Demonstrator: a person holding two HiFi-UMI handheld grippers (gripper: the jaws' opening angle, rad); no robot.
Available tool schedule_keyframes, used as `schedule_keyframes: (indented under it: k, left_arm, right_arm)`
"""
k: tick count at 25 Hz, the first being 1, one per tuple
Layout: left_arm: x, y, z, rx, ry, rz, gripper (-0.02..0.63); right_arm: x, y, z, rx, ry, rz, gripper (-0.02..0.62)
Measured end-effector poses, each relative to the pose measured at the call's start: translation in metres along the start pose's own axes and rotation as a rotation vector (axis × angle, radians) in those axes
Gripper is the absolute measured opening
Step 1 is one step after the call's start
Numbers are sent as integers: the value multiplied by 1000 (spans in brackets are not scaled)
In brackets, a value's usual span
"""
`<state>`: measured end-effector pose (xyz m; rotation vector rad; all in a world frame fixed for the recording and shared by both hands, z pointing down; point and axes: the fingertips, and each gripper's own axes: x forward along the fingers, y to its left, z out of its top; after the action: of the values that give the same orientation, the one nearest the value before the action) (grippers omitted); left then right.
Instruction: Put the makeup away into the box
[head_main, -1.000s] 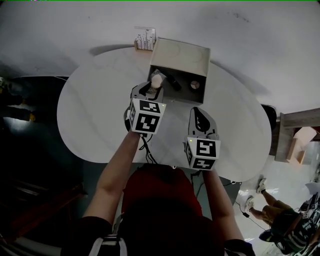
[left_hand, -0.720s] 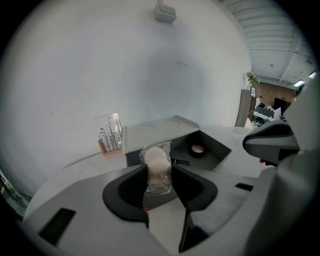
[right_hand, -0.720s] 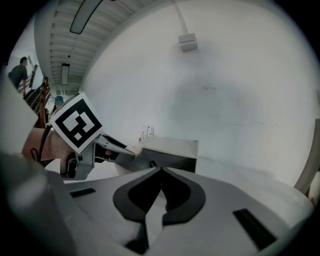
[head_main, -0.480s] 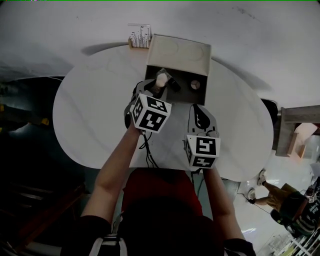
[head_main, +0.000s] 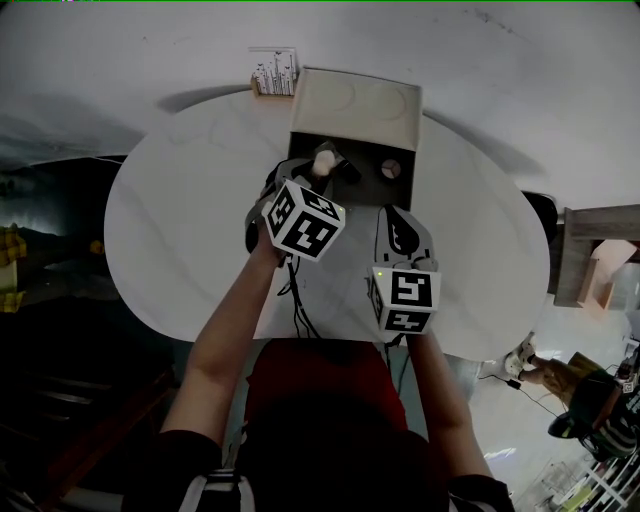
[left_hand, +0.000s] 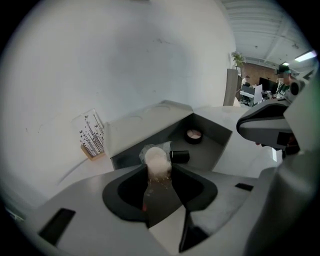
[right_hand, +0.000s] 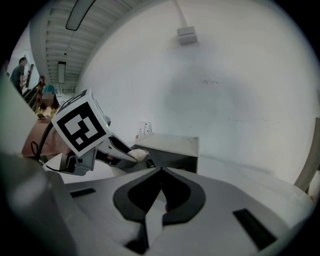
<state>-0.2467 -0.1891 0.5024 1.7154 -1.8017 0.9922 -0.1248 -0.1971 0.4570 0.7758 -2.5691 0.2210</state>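
only up close, left tongs (left_hand: 159, 170) clamped on pale makeup bottle (left_hand: 156, 156) at box (left_hand: 145, 131), right tongs (right_hand: 161, 175) pinched together, empty

Bench (head_main: 170, 220): white, faint grey veining
Box (head_main: 360, 105): cream outside, dark grey inside
Makeup item (left_hand: 156, 159): pale pinkish cream
Marker cubes (head_main: 305, 218): black squares on white
Card (left_hand: 90, 135): white, thin black lines
Shirt (head_main: 320, 380): red

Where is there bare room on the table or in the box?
The table is bare left of the box, by the card stand, and right of it. Inside, the tube and the bottle in the left gripper crowd the left; beside the round jar is free.
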Motion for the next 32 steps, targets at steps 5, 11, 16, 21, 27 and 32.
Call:
schedule_keyframes:
  k: [5, 11, 16, 21, 27, 32]
  left_arm:
    - [3, -2, -2, 15, 27, -11, 167]
    - [9, -6, -3, 58, 69, -12, 167]
    - [11, -7, -5, 69, 87, -20, 167]
    - [17, -6, -7, 89, 150, -21, 167]
    - [23, -6, -6, 142, 182, -21, 167]
    - [26, -7, -5, 173, 196, -20, 167]
  right_arm:
    - [2, -1, 0, 1, 6, 1, 14]
    - [2, -4, -2, 6, 15, 0, 14]
    - [3, -8, -7, -4, 28, -8, 14]
    - [4, -9, -5, 7, 26, -7, 14]
    - [5, -13, -8, 12, 34, -13, 14]
    - [6, -15, -7, 24, 33, -14, 14]
